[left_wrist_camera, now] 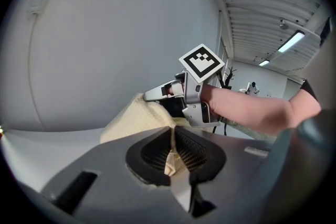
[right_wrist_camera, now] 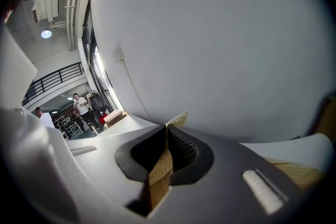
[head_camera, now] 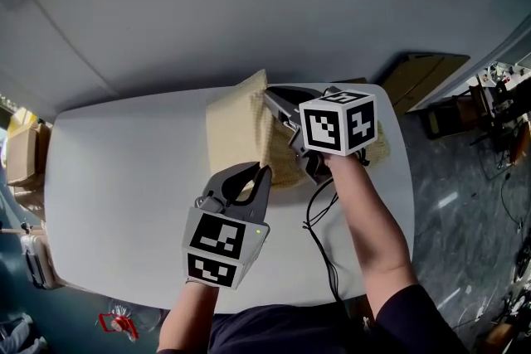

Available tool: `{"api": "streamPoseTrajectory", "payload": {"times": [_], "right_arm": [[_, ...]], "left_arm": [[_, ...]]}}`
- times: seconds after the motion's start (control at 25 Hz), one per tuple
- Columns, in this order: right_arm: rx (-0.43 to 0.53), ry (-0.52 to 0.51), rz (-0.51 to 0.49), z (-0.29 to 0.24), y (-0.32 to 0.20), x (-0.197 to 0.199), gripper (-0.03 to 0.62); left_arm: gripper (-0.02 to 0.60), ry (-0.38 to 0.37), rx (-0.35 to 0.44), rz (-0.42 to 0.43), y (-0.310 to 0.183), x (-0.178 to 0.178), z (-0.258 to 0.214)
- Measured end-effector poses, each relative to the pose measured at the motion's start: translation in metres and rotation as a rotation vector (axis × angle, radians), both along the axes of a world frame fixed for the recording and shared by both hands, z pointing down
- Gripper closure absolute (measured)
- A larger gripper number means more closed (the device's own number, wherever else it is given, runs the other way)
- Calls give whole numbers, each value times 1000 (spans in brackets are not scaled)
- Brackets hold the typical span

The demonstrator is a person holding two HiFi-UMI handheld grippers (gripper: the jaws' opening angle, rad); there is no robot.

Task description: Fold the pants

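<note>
The cream waffle-knit pants (head_camera: 236, 128) lie partly on the white table (head_camera: 124, 170), with one part raised off it between both grippers. My left gripper (head_camera: 260, 176) is shut on a fold of the cloth (left_wrist_camera: 171, 157), which shows pinched between its pads. Higher and further back, my right gripper (head_camera: 271, 98) is shut on another edge of the pants (right_wrist_camera: 160, 170), and a strip of fabric runs through its jaws. From the left gripper view the right gripper (left_wrist_camera: 157, 93) holds the pants (left_wrist_camera: 134, 120) just ahead. More of the pants (right_wrist_camera: 296, 170) rests on the table at the right.
A black cable (head_camera: 319, 236) trails over the table's near edge by the right arm. A cardboard box (head_camera: 21, 153) stands on the floor at the left, and a flat cardboard sheet (head_camera: 423, 75) lies beyond the table's right end. A grey wall stands close behind.
</note>
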State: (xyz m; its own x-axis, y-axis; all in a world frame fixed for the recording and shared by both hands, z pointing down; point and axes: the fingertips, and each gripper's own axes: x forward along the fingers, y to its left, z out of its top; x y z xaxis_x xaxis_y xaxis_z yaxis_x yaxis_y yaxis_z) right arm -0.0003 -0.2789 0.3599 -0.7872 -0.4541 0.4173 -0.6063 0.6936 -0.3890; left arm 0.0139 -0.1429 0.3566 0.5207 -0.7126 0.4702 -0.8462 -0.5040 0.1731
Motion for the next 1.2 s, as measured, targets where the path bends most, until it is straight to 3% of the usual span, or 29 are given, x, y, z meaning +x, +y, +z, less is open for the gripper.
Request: {"api": "streamPoseTrajectory", "payload": {"times": [0.4, 0.76, 0.84, 0.96, 1.04, 1.12, 1.2], "right_arm": [[-34, 82, 66, 41, -26, 94, 579], [-59, 128, 120, 75, -36, 141, 577], [-57, 161, 142, 81, -38, 148, 571], [-46, 198, 181, 85, -41, 162, 565], [-46, 169, 200, 80, -41, 169, 542], [-46, 133, 205, 74, -39, 171, 542], [-40, 122, 192, 68, -35, 169, 542]], "left_arm": [[560, -17, -36, 70, -23, 94, 36], [552, -39, -56, 107, -34, 136, 70], [523, -50, -60, 123, -33, 143, 77], [387, -45, -66, 156, -27, 153, 78], [373, -44, -53, 158, -23, 154, 73], [390, -50, -40, 143, -19, 149, 68], [465, -52, -36, 112, -18, 138, 64]]}}
